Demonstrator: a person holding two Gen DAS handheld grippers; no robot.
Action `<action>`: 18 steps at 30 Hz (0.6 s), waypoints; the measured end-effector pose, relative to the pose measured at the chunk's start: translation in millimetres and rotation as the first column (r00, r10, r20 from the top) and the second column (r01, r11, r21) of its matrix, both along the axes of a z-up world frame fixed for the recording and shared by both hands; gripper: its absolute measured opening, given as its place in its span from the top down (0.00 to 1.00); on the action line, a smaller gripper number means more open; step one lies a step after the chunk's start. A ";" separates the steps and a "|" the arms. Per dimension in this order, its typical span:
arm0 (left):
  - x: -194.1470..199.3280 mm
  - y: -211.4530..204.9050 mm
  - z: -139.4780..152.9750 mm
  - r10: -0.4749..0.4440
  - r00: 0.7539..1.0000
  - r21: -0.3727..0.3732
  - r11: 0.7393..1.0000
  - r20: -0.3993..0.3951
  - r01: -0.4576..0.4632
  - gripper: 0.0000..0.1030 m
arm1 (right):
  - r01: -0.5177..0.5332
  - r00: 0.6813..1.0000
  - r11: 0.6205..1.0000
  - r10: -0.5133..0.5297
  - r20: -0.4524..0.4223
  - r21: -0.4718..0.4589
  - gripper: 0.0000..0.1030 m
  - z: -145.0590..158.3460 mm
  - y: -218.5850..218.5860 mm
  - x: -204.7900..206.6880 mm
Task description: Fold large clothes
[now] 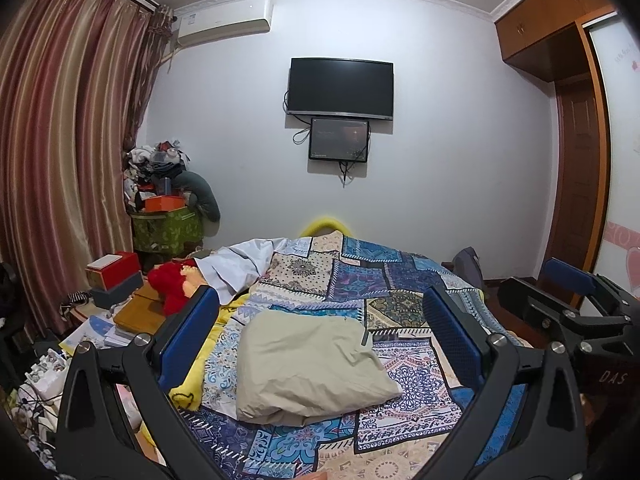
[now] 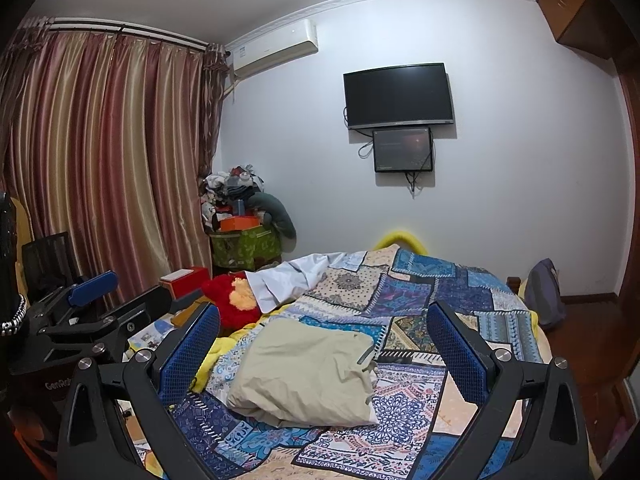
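Folded beige cloth garment (image 1: 308, 364) (image 2: 304, 372) on blue patchwork bedspread (image 1: 384, 280), ahead between spread blue-padded left gripper (image 1: 320, 344) and right gripper (image 2: 324, 344) fingers, untouched; bare bedspread all round, mattress edge rightward.

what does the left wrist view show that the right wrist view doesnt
Only the left wrist view shows the wooden door under the overhead cabinets, the right gripper at its right edge, and the papers on the cluttered side table.

Only the right wrist view shows the black mesh chair by the curtain and the left gripper at its left edge.

Both show the folded beige garment on the patchwork bedspread, the red plush toy, the wall TV, and both grippers open, holding nothing.
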State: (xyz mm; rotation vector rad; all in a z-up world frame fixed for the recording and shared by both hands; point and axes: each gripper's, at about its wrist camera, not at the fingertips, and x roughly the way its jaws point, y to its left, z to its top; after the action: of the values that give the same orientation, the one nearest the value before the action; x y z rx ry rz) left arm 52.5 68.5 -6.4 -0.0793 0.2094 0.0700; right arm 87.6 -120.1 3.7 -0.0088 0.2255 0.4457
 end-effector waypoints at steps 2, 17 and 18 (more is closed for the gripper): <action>-0.8 0.1 0.1 -0.001 1.000 0.004 1.000 0.002 0.001 0.00 | 0.004 1.000 1.000 -0.004 -0.004 0.003 0.00 0.2 0.0 0.5; 2.7 0.5 -0.3 -0.005 1.000 0.000 1.000 -0.018 0.005 0.00 | 0.021 0.999 0.999 -0.021 -0.030 0.032 0.00 -0.1 -6.5 4.2; 3.0 1.2 -0.4 -0.005 1.000 -0.003 1.000 -0.019 0.005 0.00 | 0.022 0.999 0.999 -0.021 -0.032 0.033 0.00 -0.4 -7.1 3.6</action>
State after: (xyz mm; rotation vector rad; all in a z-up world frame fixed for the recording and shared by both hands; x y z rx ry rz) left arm 55.6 69.6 -6.8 -0.0814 0.2290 0.0655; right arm 91.1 -127.1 3.3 0.0333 0.2488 0.4279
